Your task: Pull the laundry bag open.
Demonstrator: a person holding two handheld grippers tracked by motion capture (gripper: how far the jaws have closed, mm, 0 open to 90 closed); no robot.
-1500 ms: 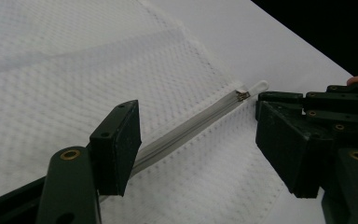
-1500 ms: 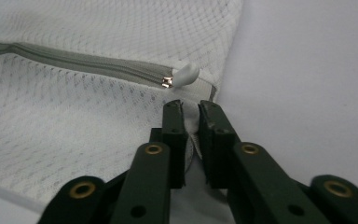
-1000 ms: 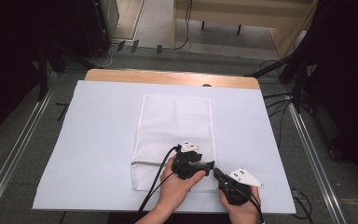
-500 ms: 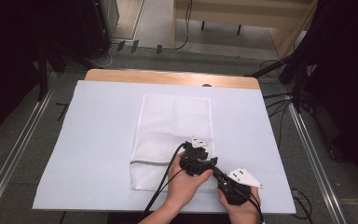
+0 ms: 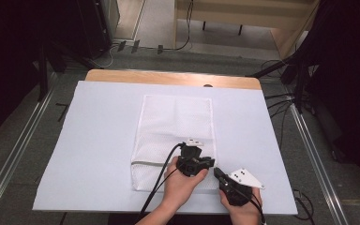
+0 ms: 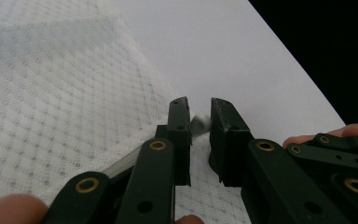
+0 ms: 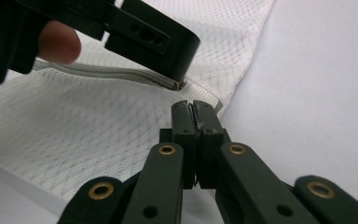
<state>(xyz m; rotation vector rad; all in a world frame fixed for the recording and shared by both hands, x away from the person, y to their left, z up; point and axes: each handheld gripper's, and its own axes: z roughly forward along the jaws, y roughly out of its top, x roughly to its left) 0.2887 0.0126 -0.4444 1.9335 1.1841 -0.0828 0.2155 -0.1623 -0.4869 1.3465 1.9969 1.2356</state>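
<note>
We have a white mesh laundry bag (image 5: 176, 136) lying flat on the white sheet (image 5: 93, 140) that covers the table, about in the middle, with its zipper (image 5: 154, 163) running across near the sheet's near edge. Compared with one second ago, the left gripper (image 5: 205, 162) has travelled along the zipper line from the middle of the bag toward its right side. We judge that the zipper is being pulled closed and that the run is almost at its end.

In the left gripper view, the jaws of the left gripper (image 6: 199, 122) stand a little apart, with a small pale piece, probably the zipper pull (image 6: 199, 123), between them; we cannot tell if they really press it. In the right gripper view, the right gripper (image 7: 194, 110) has its jaws together, and a thin edge of the bag's end tab (image 7: 204, 95) seems to be pinched there, at the near right corner of the bag. So the right side holds the fabric tight while the left one draws the slider toward it. Only a short stretch of zipper seems to remain.
</note>
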